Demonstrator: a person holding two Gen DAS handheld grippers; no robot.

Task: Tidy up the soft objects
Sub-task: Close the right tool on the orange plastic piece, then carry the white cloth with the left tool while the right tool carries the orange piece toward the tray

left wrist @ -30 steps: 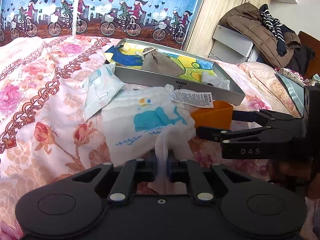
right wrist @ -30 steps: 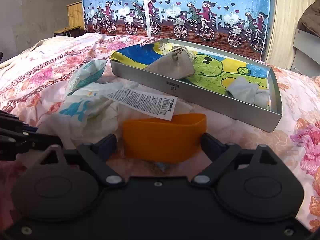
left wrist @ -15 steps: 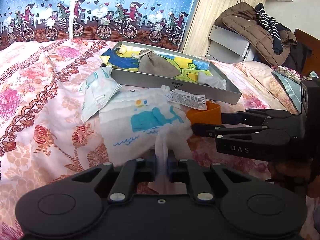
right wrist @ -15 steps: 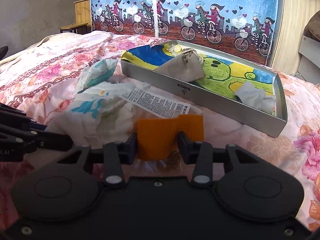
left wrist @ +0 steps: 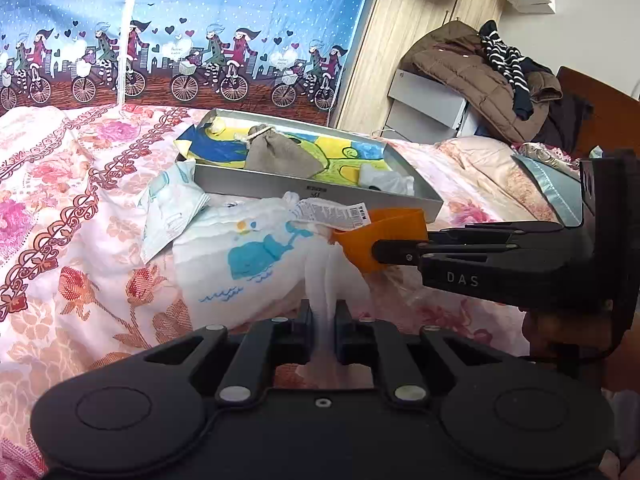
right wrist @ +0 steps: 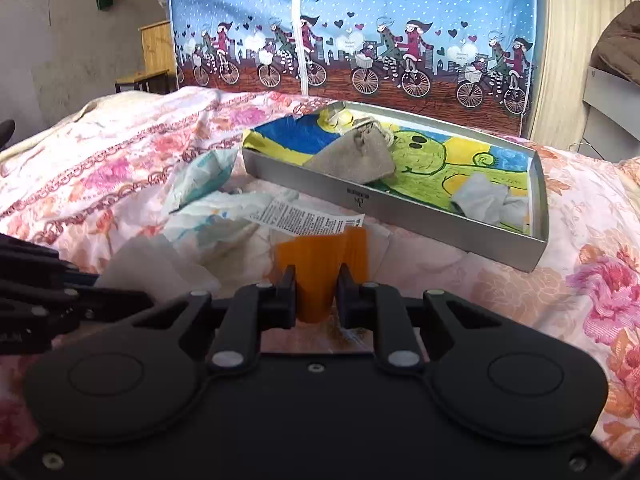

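while both tongs pinch one bundle so it lifts together | my left gripper (left wrist: 323, 322) is clamped on the whale diaper (left wrist: 256, 256) | my right gripper (right wrist: 317, 294) is closing on its orange band (right wrist: 324, 264) | bundle sits on the bed just in front of the silver tray (right wrist: 400, 208)

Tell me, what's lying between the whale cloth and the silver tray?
A white barcode tag lies there, over the whale cloth's far edge, short of the silver tray. The left wrist view shows it best.

Blue curtain (left wrist: 224, 28) printed with cyclists, hung behind floral bedspread (left wrist: 60, 208). Brown jacket (left wrist: 460, 76) heaped with striped garment (left wrist: 500, 56) on grey unit (left wrist: 424, 108). Wooden cabinet (right wrist: 156, 46) against bare wall (right wrist: 72, 32).
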